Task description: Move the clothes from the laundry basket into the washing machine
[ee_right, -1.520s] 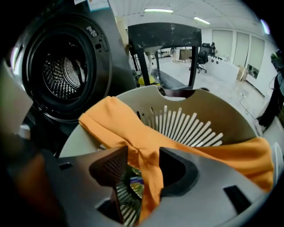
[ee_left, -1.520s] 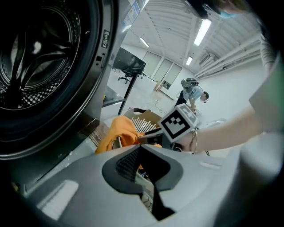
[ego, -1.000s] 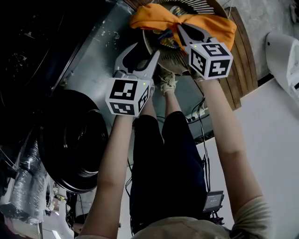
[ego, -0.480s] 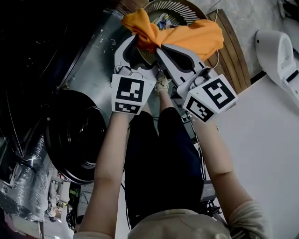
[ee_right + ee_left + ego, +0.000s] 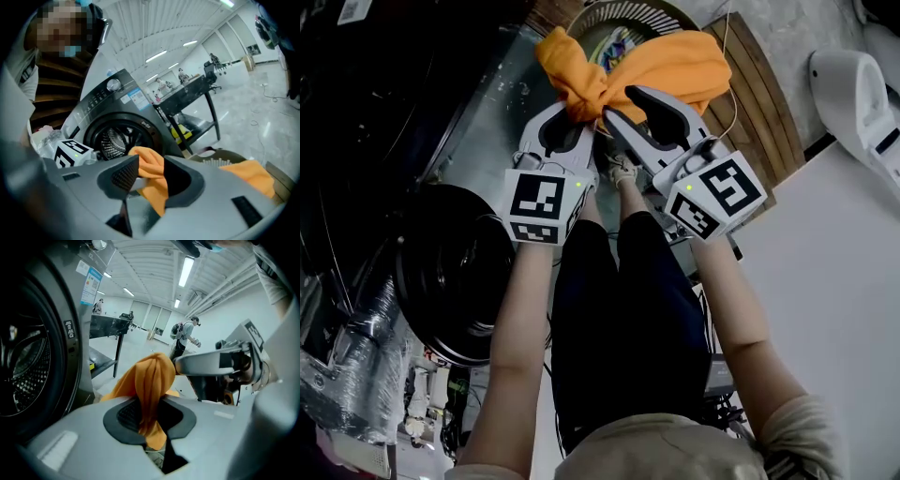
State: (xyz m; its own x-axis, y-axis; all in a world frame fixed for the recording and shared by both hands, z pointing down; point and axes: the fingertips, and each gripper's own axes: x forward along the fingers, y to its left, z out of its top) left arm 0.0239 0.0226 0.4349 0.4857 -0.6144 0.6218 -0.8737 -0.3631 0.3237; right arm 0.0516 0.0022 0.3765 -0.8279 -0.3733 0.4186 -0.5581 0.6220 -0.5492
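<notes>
Cloth (image 5: 667,64), orange and bunched, now hangs above the laundry basket (image 5: 649,13); a second ago it lay on the rim. My left gripper (image 5: 575,113), which stood wide half a second ago, has just been closing and pinches the bunch. My right gripper (image 5: 617,105), clamped before, has just been opening, and its jaws stand apart with a fold loose between them. The washing machine (image 5: 455,272) stands open to my left.

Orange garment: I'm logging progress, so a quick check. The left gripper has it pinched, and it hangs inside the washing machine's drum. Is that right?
Not inside the drum. The left gripper, whose jaws have just been closing, does pinch the orange garment. But the head view shows the garment draped over the laundry basket, outside the washing machine.
</notes>
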